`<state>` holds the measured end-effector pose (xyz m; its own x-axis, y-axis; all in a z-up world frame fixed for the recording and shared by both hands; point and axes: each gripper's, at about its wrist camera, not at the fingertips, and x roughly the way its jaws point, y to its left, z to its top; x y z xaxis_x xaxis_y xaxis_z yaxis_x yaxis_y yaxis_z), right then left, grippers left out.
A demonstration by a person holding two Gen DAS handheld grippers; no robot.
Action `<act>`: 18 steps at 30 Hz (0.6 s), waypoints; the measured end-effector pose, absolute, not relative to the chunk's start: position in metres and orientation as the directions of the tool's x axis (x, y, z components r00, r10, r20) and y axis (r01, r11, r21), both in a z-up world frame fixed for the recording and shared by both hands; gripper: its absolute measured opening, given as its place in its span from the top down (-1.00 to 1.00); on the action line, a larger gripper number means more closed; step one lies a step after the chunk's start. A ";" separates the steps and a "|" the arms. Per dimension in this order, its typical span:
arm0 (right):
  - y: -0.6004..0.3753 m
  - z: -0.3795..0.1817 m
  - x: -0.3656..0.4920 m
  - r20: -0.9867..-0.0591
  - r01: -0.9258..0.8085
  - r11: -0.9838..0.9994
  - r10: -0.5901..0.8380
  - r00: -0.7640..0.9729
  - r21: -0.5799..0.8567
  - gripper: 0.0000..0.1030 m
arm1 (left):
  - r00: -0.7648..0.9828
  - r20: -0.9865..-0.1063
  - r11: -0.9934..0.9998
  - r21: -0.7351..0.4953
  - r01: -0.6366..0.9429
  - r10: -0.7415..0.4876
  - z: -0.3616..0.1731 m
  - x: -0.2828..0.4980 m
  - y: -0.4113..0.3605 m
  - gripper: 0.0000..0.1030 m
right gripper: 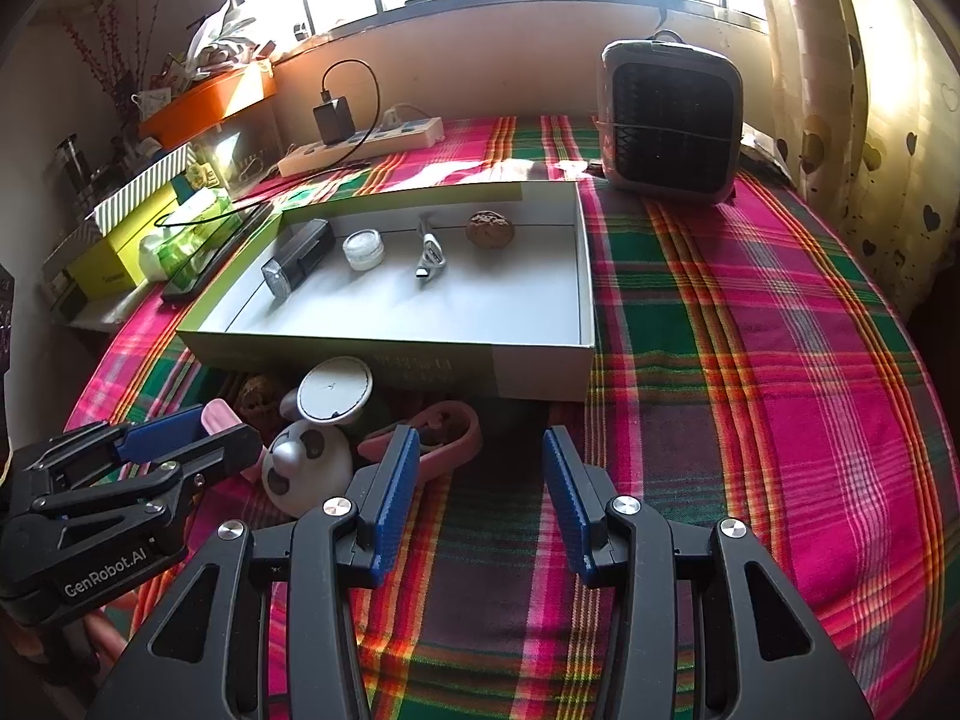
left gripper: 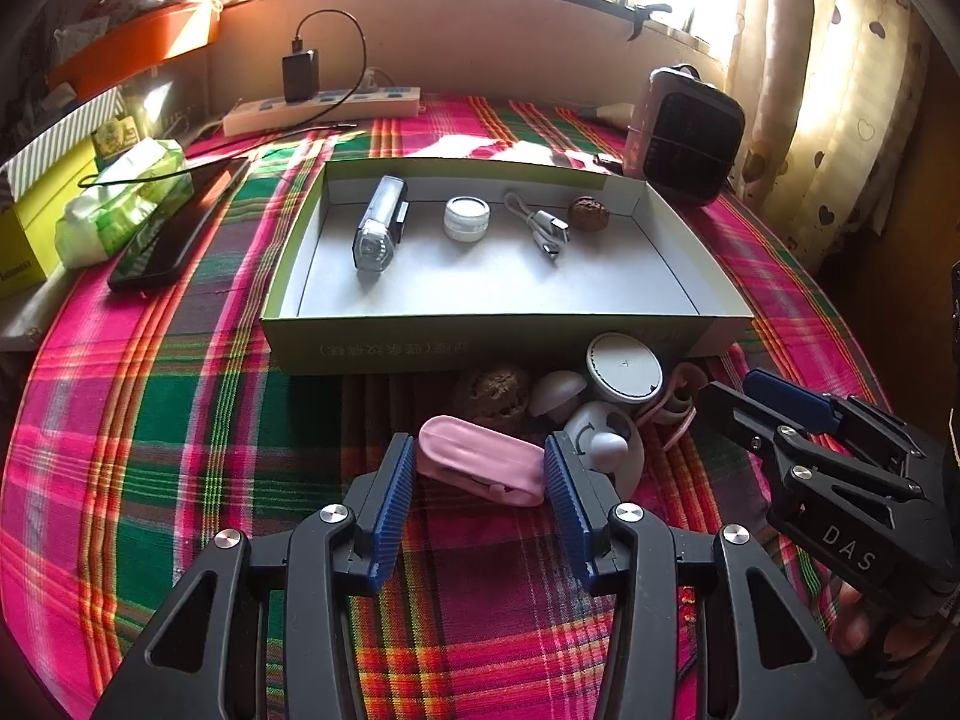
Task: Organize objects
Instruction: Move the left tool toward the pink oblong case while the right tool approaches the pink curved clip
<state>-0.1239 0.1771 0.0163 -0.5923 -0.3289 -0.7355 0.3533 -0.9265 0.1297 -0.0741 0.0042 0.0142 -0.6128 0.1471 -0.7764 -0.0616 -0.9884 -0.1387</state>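
Observation:
A shallow green box (left gripper: 480, 348) holds a bike light (left gripper: 378, 222), a small jar (left gripper: 466, 217), a coiled cable (left gripper: 543, 225) and a walnut (left gripper: 589, 213). Before it lie a pink case (left gripper: 480, 468), a walnut (left gripper: 492, 396), a round white disc (left gripper: 624, 367), a panda-face gadget (left gripper: 606, 444) and a pink clip (left gripper: 672, 402). My left gripper (left gripper: 480, 474) is open, its fingers on either side of the pink case. My right gripper (right gripper: 480, 474) is open and empty, just right of the pink clip (right gripper: 444, 438); it also shows in the left wrist view (left gripper: 741, 393).
A small heater (right gripper: 669, 120) stands at the back right. A power strip (left gripper: 324, 108) with a charger lies at the back. A phone (left gripper: 174, 228), a tissue pack (left gripper: 120, 204) and yellow boxes (left gripper: 36, 222) are on the left. A plaid cloth (right gripper: 750, 330) covers the table.

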 end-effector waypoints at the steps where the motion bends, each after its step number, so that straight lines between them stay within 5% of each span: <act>1: 0.177 0.016 -0.123 -0.735 0.356 -0.926 -0.331 -0.592 0.130 0.14 | -0.610 -0.778 -0.988 -0.142 -0.062 0.150 0.013 -0.074 0.004 0.17; 18: 0.175 0.014 -0.123 -0.740 0.372 -0.917 -0.348 -0.576 0.141 0.14 | -0.581 -0.805 -0.991 -0.131 -0.023 0.120 0.009 -0.068 -0.014 0.16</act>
<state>-0.1231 0.1745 0.0137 -0.5756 -0.3476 -0.7402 0.3725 -0.9172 0.1411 -0.0677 -0.0144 0.0086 -0.5807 0.1196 -0.8053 -0.0230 -0.9912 -0.1307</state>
